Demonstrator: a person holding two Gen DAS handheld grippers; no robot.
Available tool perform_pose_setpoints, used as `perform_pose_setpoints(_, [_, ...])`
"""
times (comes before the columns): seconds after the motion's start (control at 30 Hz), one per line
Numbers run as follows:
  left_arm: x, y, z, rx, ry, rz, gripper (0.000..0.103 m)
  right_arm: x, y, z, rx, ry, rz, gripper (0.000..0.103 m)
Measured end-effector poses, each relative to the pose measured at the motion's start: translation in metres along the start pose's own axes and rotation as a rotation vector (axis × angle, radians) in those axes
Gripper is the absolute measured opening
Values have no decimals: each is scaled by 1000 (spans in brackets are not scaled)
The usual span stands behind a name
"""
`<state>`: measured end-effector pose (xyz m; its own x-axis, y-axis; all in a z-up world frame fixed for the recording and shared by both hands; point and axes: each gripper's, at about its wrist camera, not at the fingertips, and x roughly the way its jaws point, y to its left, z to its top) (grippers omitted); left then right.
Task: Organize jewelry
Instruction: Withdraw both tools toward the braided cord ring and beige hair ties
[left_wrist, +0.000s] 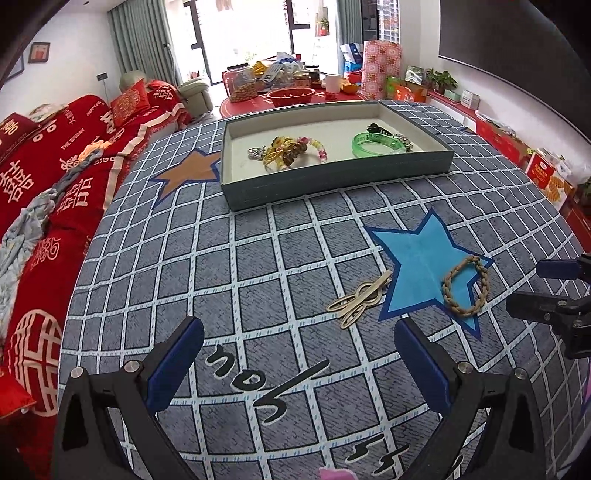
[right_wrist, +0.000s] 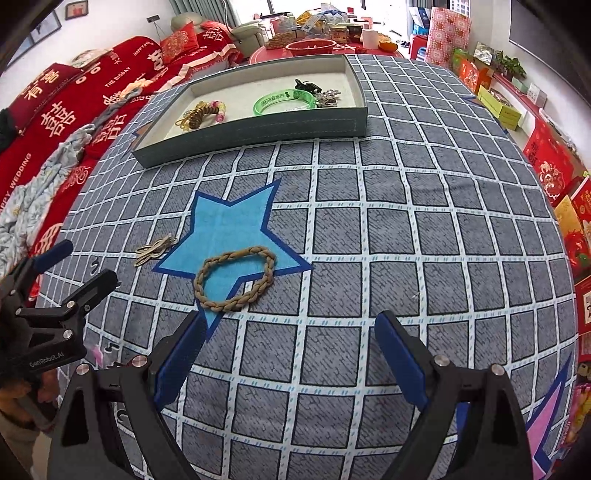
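A grey tray at the far side of the table holds a green bangle, a beaded bracelet, gold chains, a black clip and a silver piece. A braided tan bracelet lies on a blue star. A pale looped hairpin lies left of it. My left gripper is open and empty, short of the hairpin. My right gripper is open and empty, just short of the braided bracelet.
The table carries a grey checked cloth with star patches. A red sofa runs along the left. A cluttered red table stands behind the tray. Red boxes line the right wall.
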<state>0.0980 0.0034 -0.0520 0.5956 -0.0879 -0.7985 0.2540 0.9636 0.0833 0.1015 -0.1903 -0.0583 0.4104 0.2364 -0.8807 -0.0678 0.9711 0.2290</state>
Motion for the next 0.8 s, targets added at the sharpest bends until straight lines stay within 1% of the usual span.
perform_pose_setpoints(0.2, [15, -18, 12, 108, 22, -21, 103, 3, 1, 3, -17, 0, -13, 94])
perform_pose_setpoints(0.33, [26, -26, 16, 145, 43, -12, 103, 4, -1, 5, -14, -1, -12, 94])
perform_pose_setpoints(0.5, [34, -25, 20, 124, 54, 22, 103, 8, 0, 6, -28, 1, -23, 94])
perform_pose_setpoints(0.53, [35, -23, 20, 107, 54, 15, 102, 9, 1, 6, -33, 0, -27, 94])
perform_pose_setpoints(0.6, [37, -19, 23, 74, 61, 27, 102, 12, 2, 8, -41, 1, -31, 93])
perform_pose_setpoints(0.73, [38, -14, 24, 51, 53, 51, 102, 16, 9, 10, -67, -1, -48, 93])
perform_pose_setpoints(0.8, [39, -13, 25, 43, 52, 56, 102, 20, 12, 11, -84, -1, -62, 90])
